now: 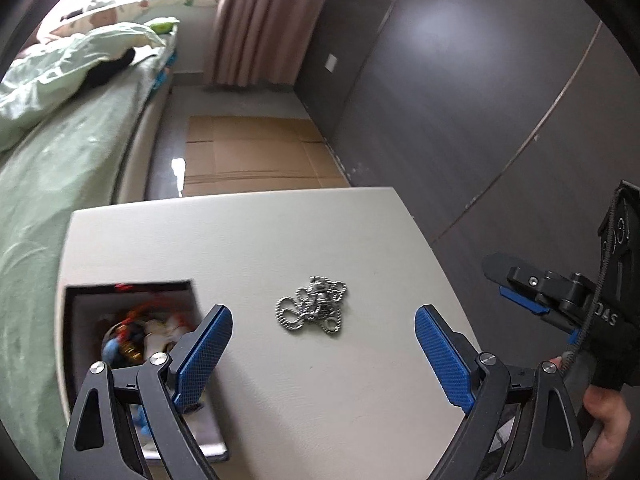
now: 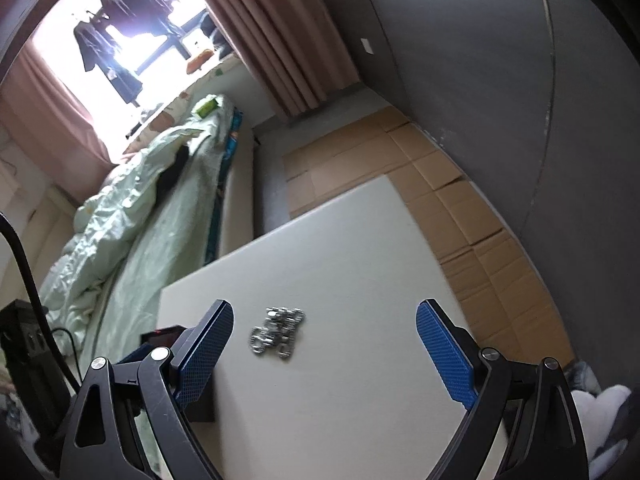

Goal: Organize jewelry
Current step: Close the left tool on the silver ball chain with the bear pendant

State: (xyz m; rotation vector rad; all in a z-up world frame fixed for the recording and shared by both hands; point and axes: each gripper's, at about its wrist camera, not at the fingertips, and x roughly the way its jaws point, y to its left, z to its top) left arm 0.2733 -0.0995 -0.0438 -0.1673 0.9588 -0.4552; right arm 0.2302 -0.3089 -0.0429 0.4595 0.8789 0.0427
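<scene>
On the white table we see a tangled silver chain, right of the open jewelry box. Both our left gripper and right gripper hover near the chain, jaws spread apart, empty.

White worktop near; bed with rumpled pale-green duvet left; flattened cardboard on floor beyond; pink curtain far; grey wardrobe doors right.

A silver chain lies bunched in a tangled heap on the white table. At its nine o'clock sits an open dark box holding a jumble of colourful jewelry, blurred.
</scene>
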